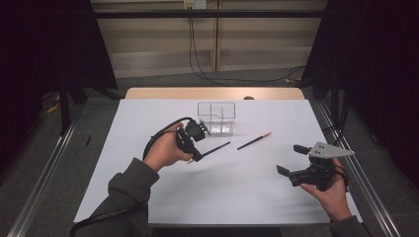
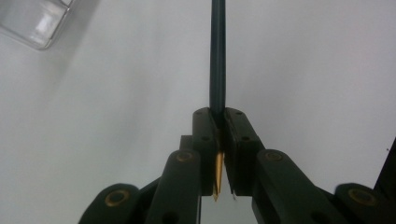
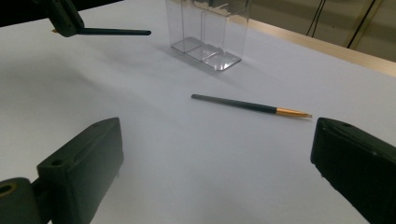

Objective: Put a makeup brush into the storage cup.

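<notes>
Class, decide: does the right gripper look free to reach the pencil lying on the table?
Probably yes. The right gripper is open, and bare table separates it from the loose pencil.

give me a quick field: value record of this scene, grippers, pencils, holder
left gripper: shut on held pencil, gripping near its gold tip, shaft sticking out ahead, lifted off the table
right gripper: open, nothing between the jaws, low over the table
loose pencil: lying flat on the table, gold tip pointing away from the left gripper
holder: clear, with compartments, upright beyond both pencils; looks empty
table: white top
likely next: held pencil goes to the holder
</notes>
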A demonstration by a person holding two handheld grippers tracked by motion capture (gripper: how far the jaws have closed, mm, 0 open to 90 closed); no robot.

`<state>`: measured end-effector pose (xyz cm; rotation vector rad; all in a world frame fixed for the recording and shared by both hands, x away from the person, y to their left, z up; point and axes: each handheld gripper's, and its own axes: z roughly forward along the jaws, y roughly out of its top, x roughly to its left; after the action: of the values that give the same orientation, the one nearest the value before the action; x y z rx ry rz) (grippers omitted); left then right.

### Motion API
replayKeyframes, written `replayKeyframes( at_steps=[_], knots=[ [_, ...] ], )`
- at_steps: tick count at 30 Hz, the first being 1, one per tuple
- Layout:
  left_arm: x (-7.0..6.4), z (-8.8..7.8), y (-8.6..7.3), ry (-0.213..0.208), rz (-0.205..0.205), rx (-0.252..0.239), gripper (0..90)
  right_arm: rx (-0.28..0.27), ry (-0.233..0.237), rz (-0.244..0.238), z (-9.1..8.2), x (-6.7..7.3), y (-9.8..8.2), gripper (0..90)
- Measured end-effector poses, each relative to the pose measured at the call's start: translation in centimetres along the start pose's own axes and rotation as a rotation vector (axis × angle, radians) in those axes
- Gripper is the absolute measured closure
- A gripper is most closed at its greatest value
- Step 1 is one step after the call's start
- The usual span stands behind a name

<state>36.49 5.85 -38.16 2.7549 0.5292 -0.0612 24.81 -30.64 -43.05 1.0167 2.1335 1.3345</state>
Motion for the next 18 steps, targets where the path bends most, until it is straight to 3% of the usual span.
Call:
replayKeyframes(
  at_steps=[8,13,18],
  knots=[
    [-0.5,0.1,0.6,-0.025,0.034,0.021,83.9,0.094,0.065,-0.054,0.9,0.3,0.7,2.9],
    [-0.7,0.4,0.9,-0.030,0.043,0.028,83.9,0.160,0.118,-0.064,1.8,0.1,0.9,3.3],
    [-0.9,0.9,1.2,-0.030,0.056,0.047,83.8,0.221,0.132,-0.084,2.3,-0.1,1.5,3.2]
  ],
)
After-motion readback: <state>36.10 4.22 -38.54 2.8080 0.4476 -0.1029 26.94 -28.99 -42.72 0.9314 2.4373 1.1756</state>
